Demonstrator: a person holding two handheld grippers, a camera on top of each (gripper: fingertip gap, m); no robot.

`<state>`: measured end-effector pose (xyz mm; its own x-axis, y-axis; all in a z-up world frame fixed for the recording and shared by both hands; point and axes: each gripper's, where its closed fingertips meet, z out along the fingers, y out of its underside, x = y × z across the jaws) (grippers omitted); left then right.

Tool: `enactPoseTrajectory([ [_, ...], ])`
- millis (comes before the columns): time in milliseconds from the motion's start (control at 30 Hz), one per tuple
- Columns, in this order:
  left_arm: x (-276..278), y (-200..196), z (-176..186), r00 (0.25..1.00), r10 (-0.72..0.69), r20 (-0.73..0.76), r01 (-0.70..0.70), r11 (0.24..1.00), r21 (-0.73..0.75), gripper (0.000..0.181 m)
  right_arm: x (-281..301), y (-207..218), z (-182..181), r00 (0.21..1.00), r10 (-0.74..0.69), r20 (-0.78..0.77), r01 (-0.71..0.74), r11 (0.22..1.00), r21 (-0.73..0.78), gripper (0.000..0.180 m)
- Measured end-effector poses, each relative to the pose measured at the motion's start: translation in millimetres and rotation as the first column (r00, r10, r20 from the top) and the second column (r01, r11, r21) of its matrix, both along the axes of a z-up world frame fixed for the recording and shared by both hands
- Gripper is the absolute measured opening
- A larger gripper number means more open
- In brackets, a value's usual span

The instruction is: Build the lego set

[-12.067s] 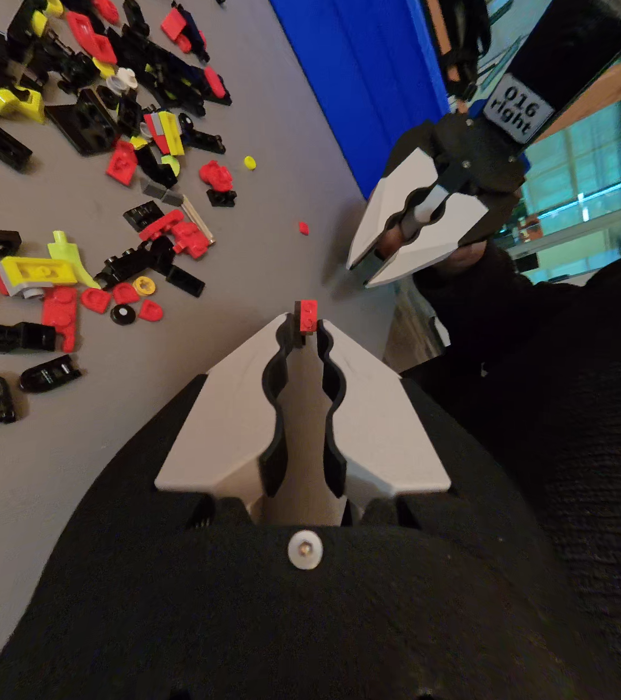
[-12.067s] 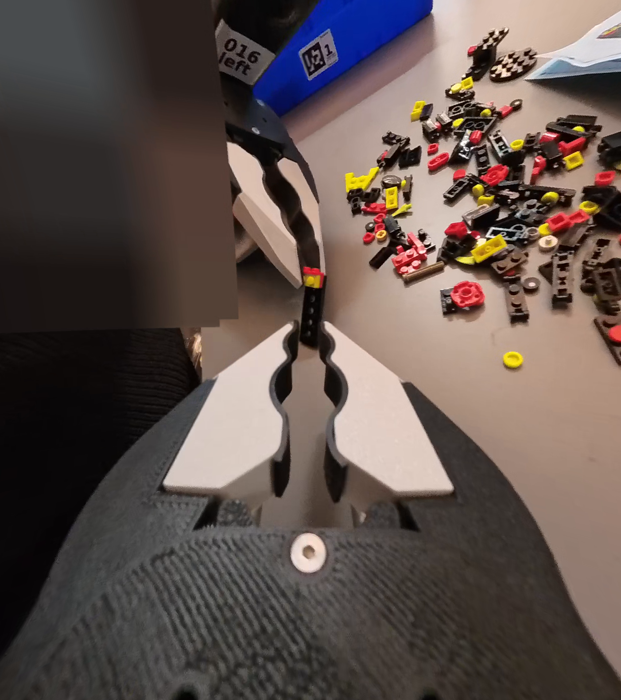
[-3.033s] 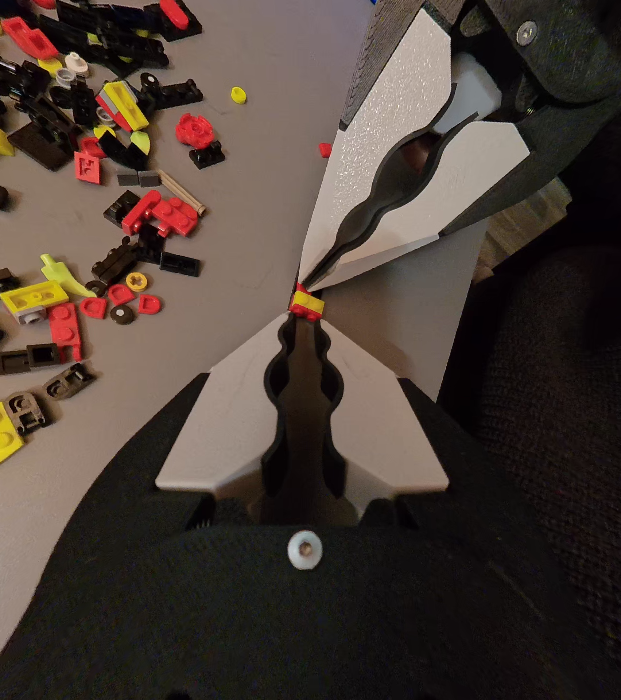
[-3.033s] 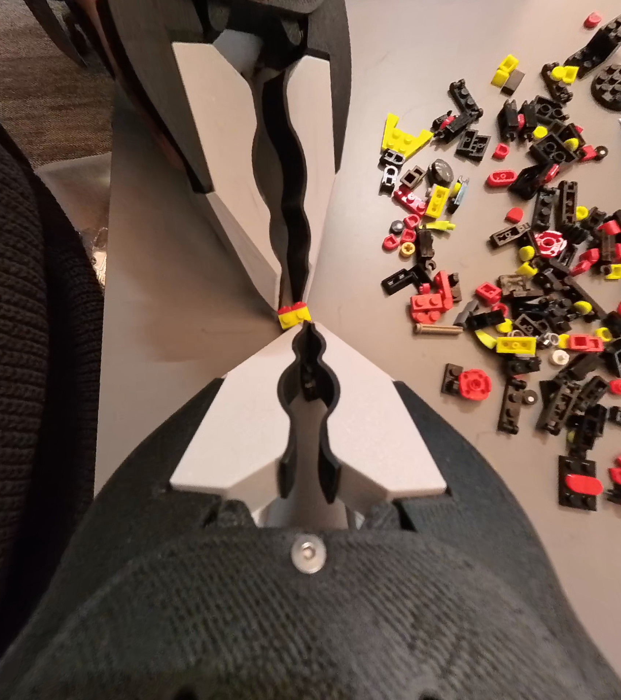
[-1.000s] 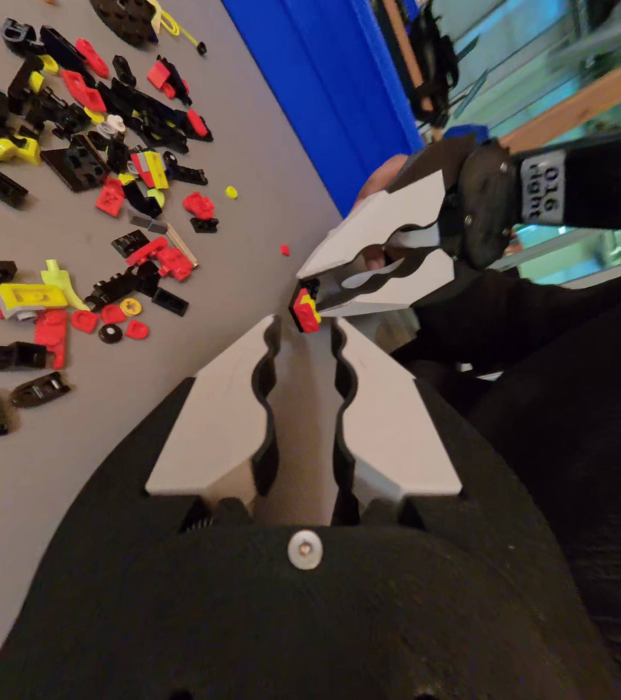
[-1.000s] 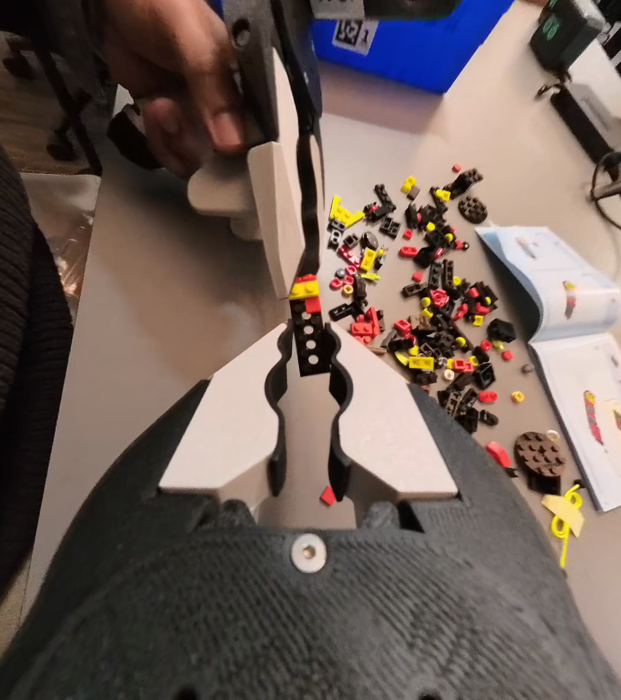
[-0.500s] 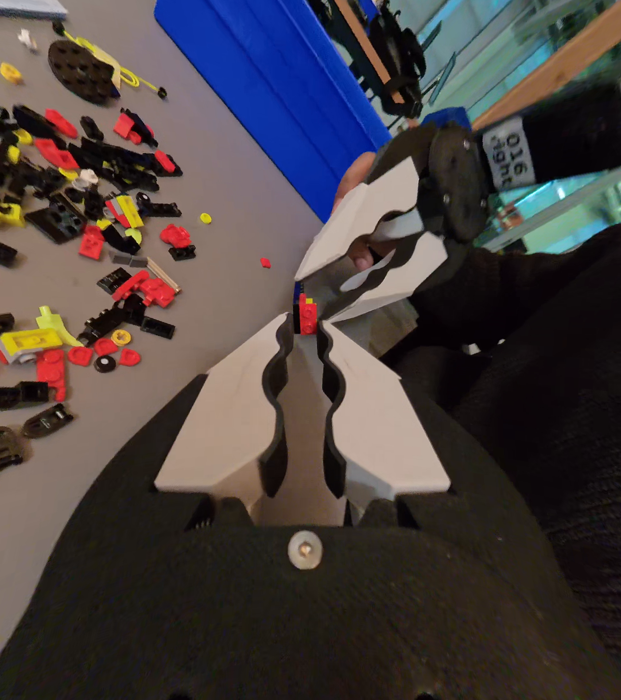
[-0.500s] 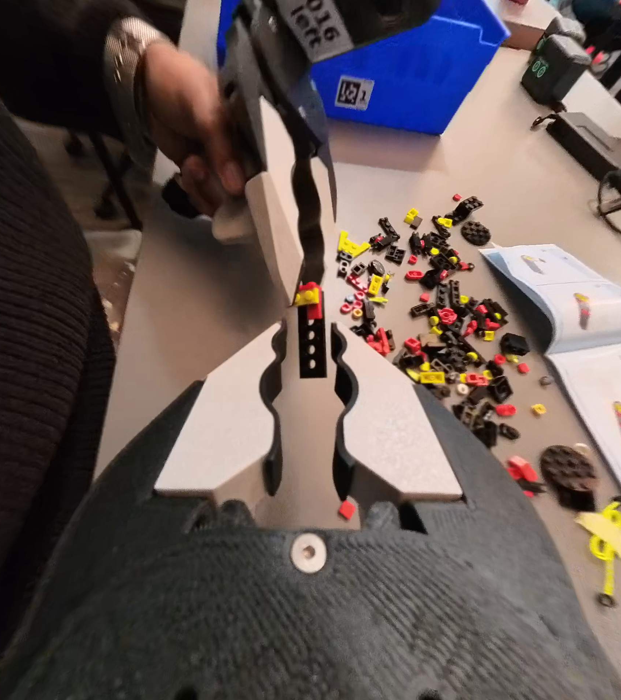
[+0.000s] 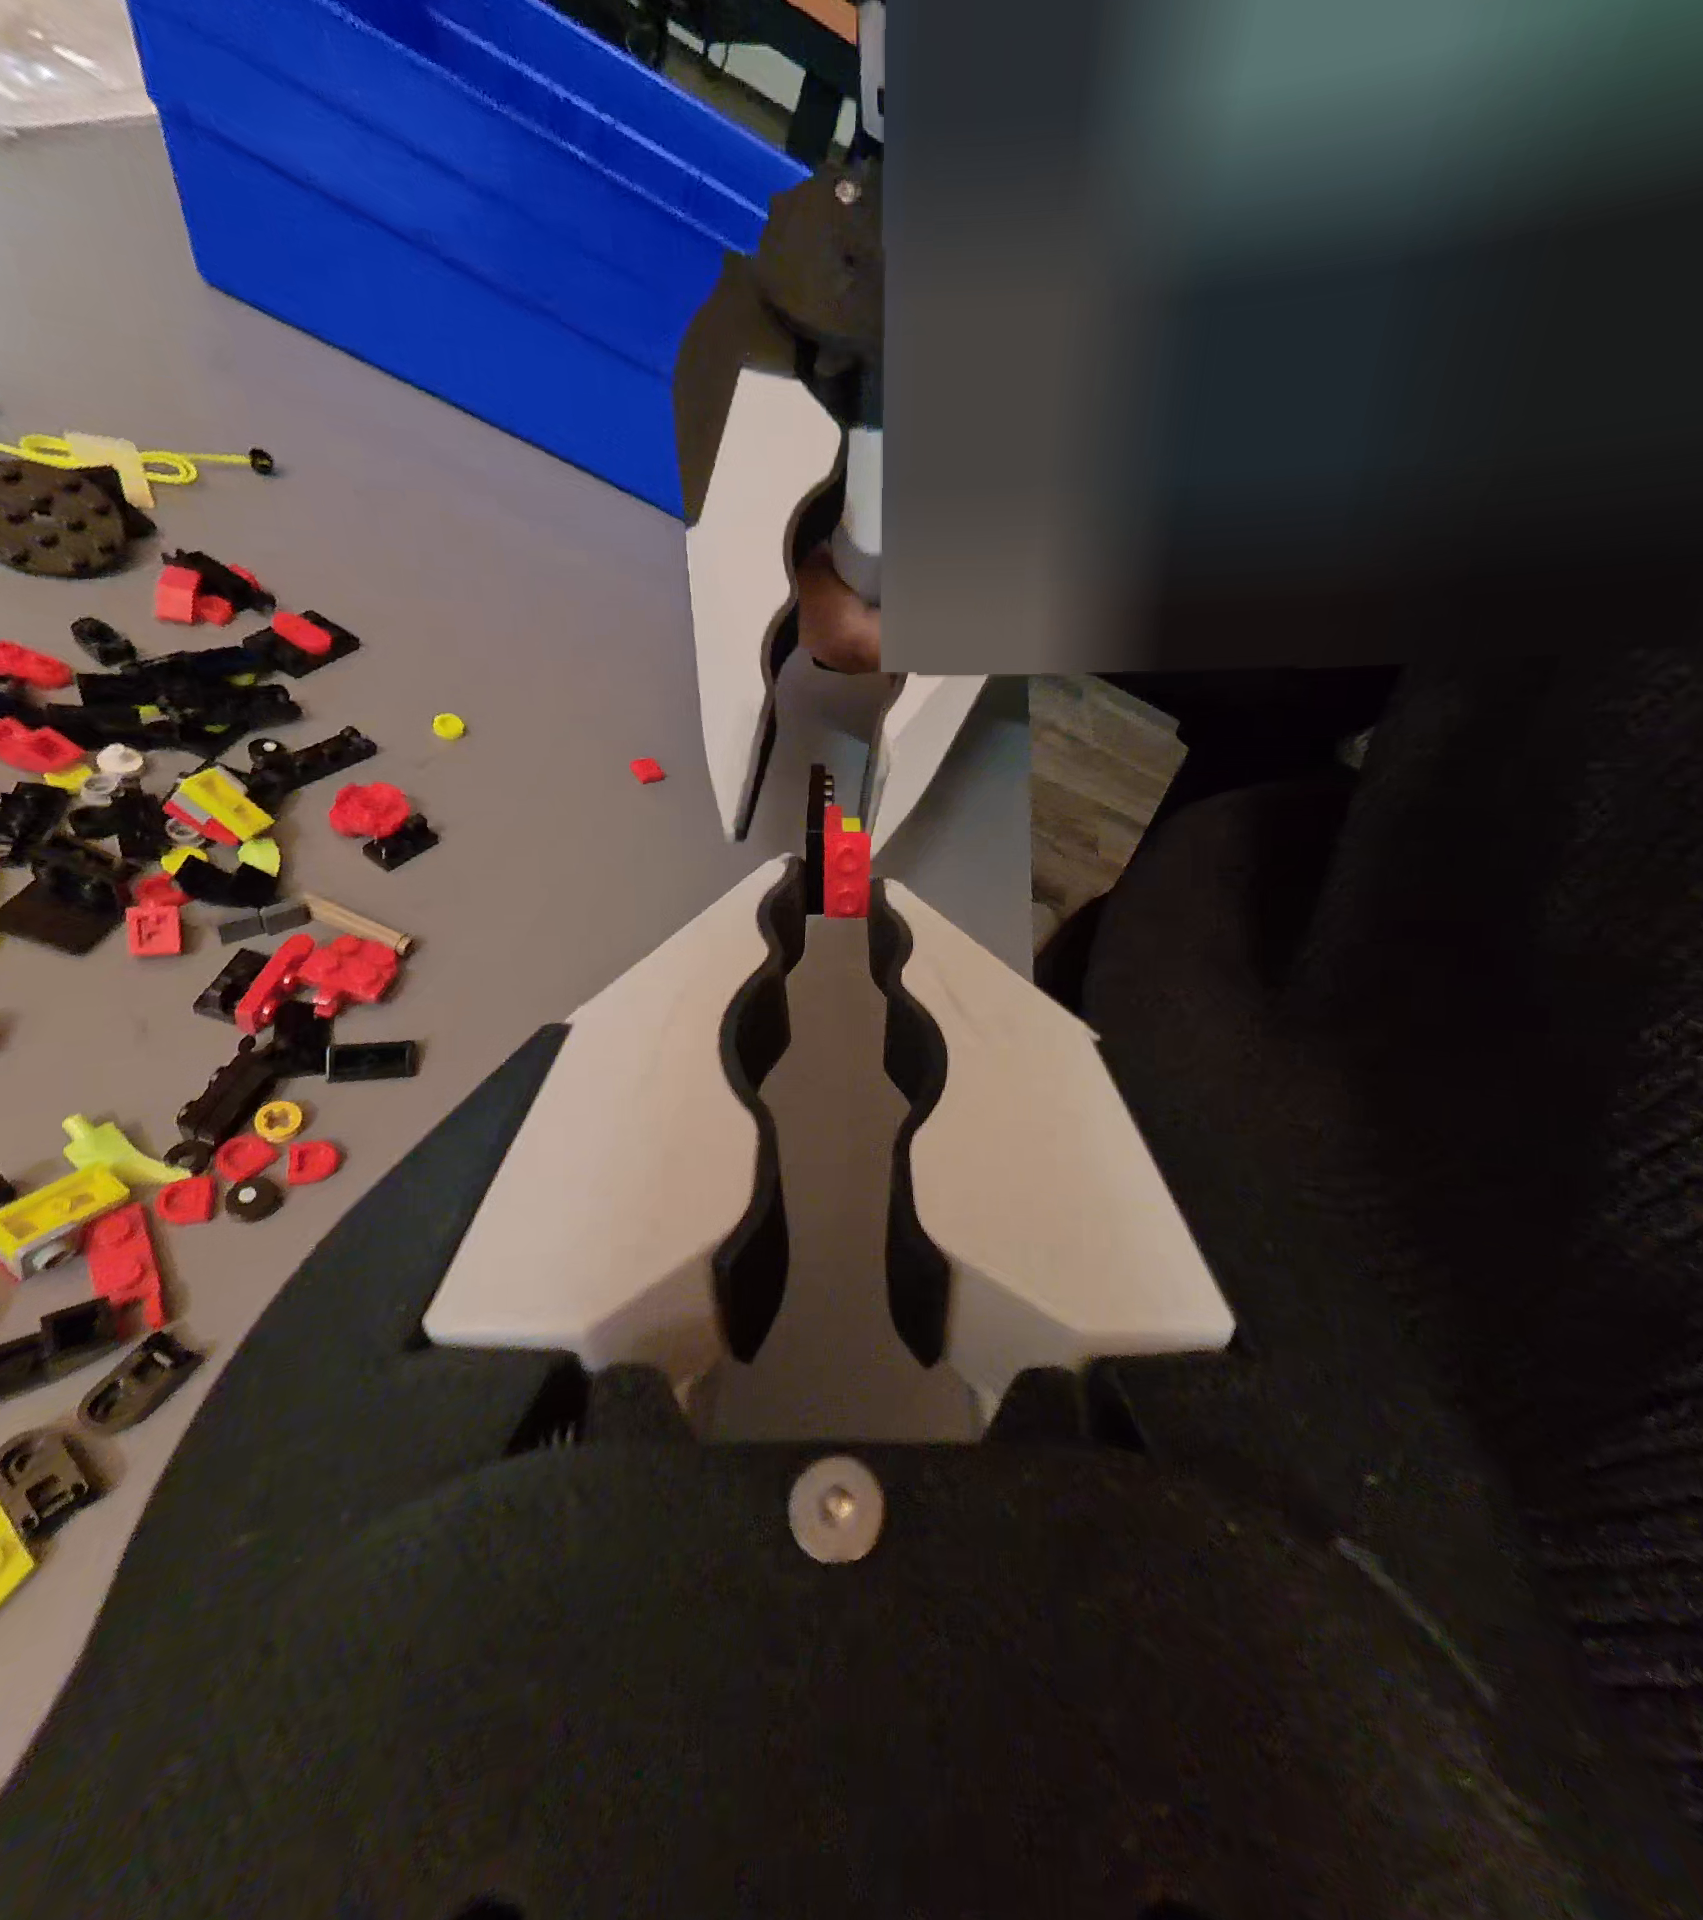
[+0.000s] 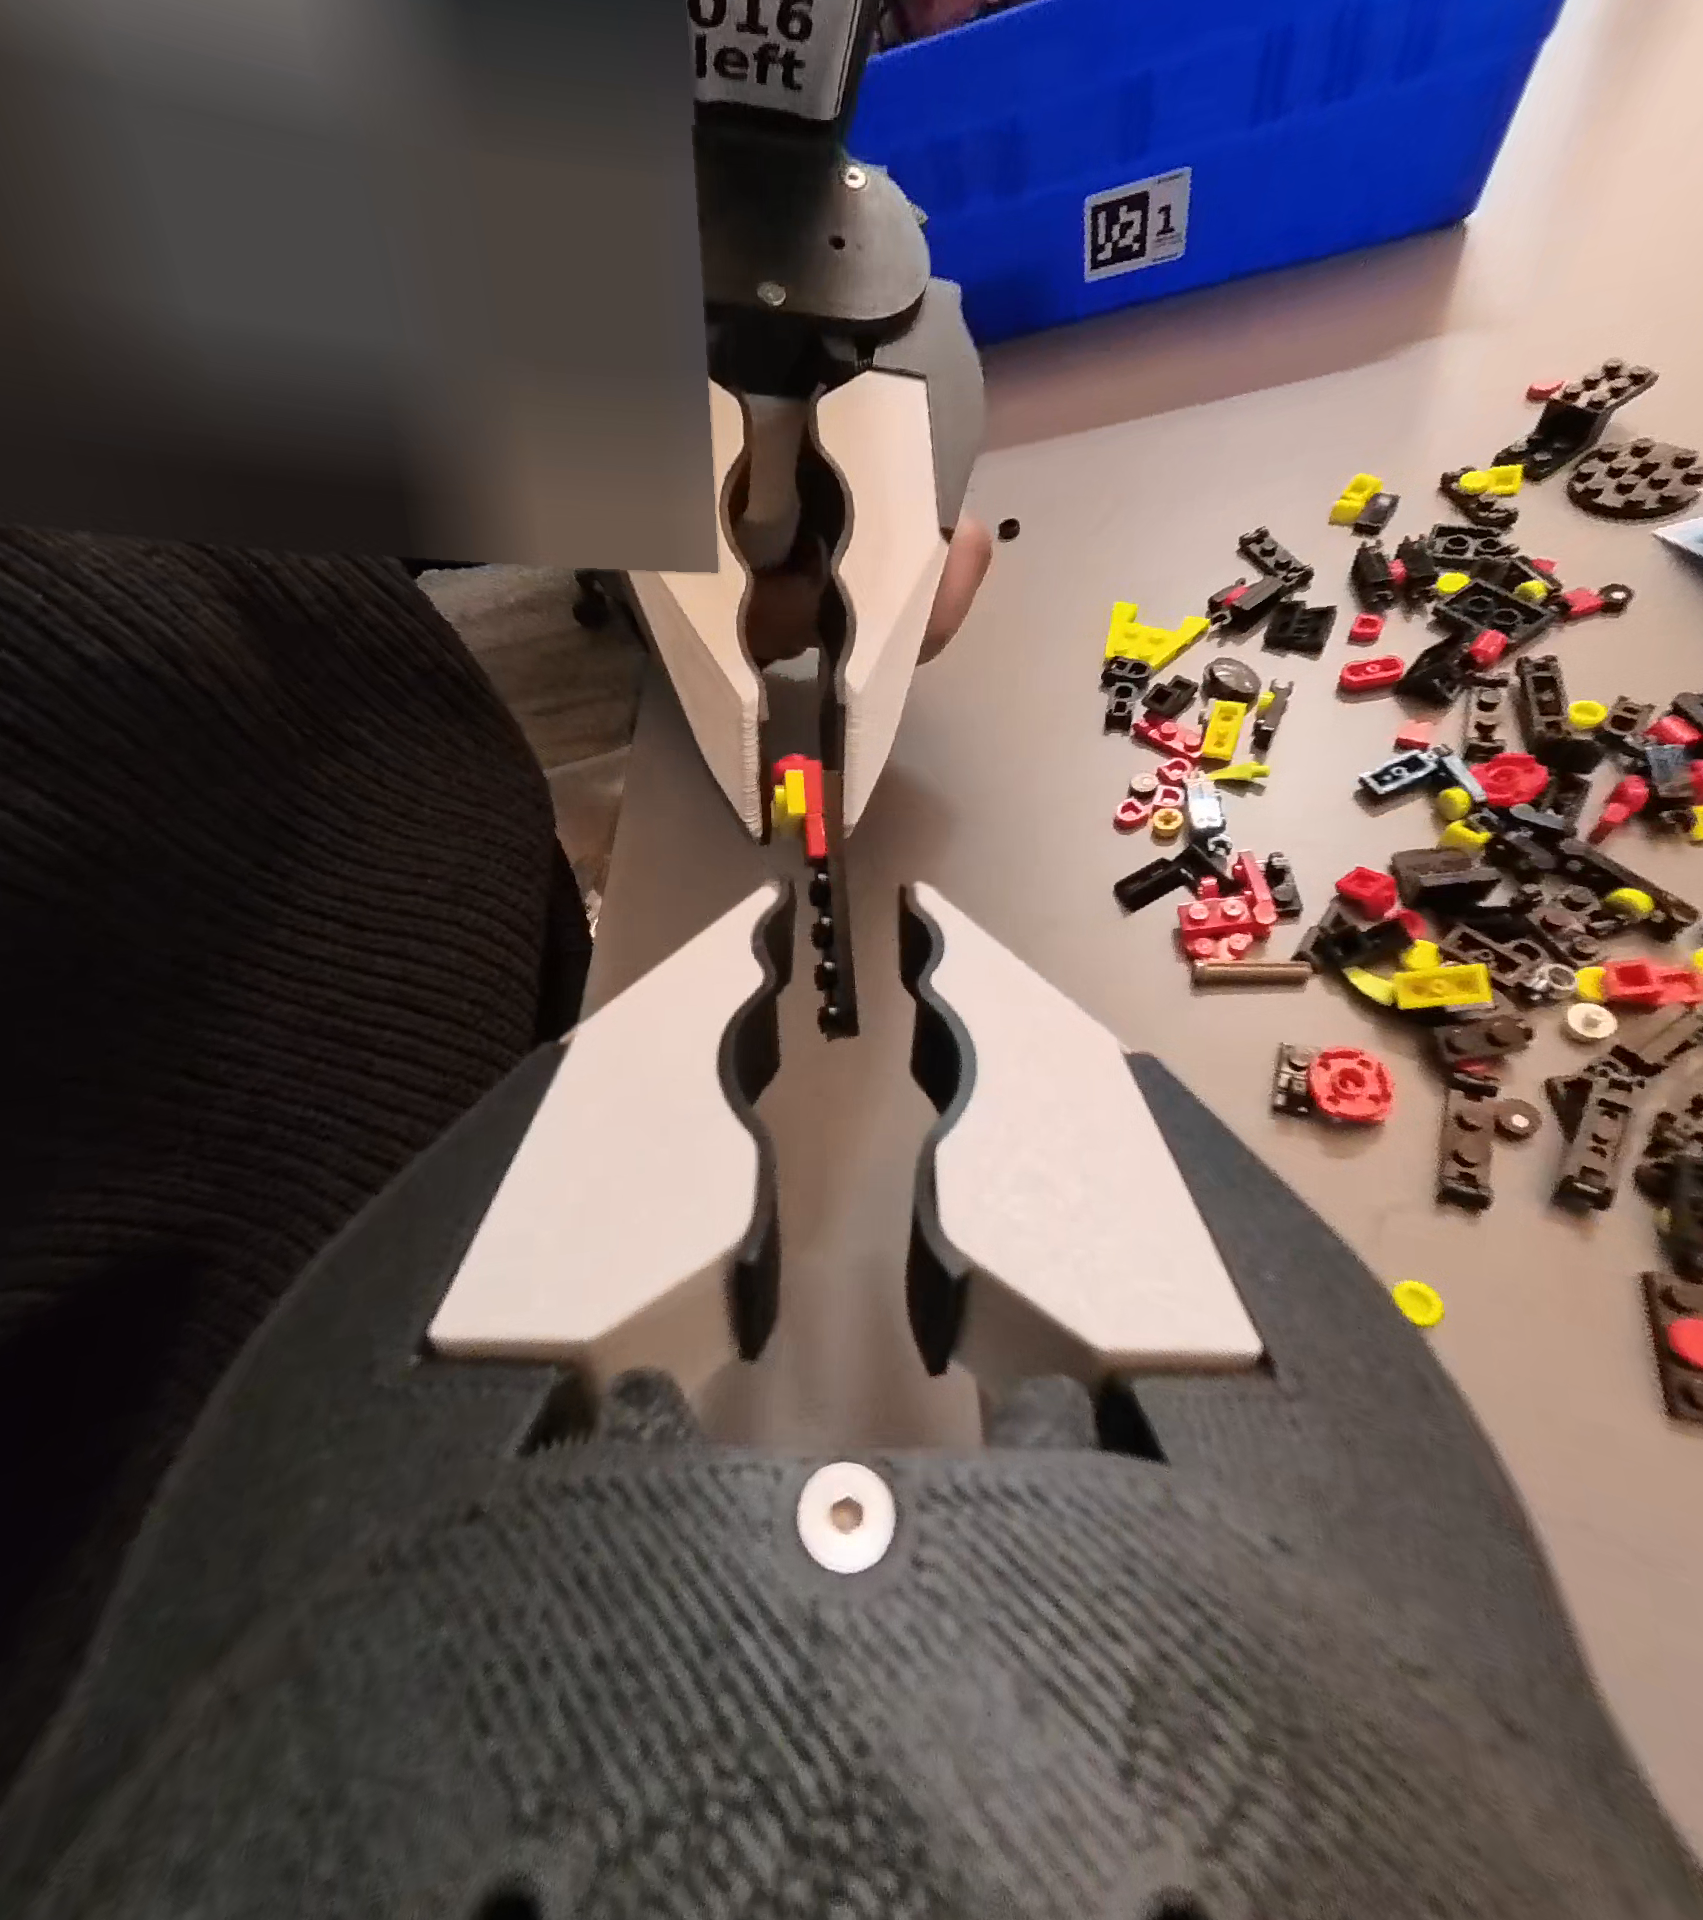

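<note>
1. Left wrist view: we are clamping the left gripper on the red-and-yellow end of the assembly, a small stack on a thin black plate; its tips are nearly together on it.
2. We are holding the right gripper parted, with nothing in its grasp. Its jaws stand either side of the plate's free end, and we see no contact.
3. We are holding the assembly in the air over the near edge of the table, between the two tools, well apart from the loose pieces spread toward the far right, and from the blue bin at the far edge.
4. We are reading the plate's long axis as running straight from the left tips into the right jaw gap, studs facing the right gripper's left finger.
5. We are judging that the right gripper is the one placed to take the plate: closing on its flat faces should do, if the axis stays centred.
</note>
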<state>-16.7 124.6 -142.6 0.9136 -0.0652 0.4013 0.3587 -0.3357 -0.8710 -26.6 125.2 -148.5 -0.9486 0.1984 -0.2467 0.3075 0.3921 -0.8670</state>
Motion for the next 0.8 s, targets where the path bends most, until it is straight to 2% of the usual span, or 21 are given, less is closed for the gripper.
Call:
enactPoseTrajectory([
  [400, 2.7, 3.2, -5.3, 0.999, -0.014, -0.044, 0.014, 1.0, -0.015, 0.009, 4.1, -1.9, 2.5, 1.0, 0.015, 0.005, -0.015, 1.0, -0.002, 0.006],
  [800, 5.3, 2.7, -4.9, 0.998, -0.026, -0.063, 0.025, 1.0, -0.01, 0.009, 8.0, -3.0, 2.0, 0.999, 0.041, -0.021, -0.04, 0.999, 0.022, 0.004],
])
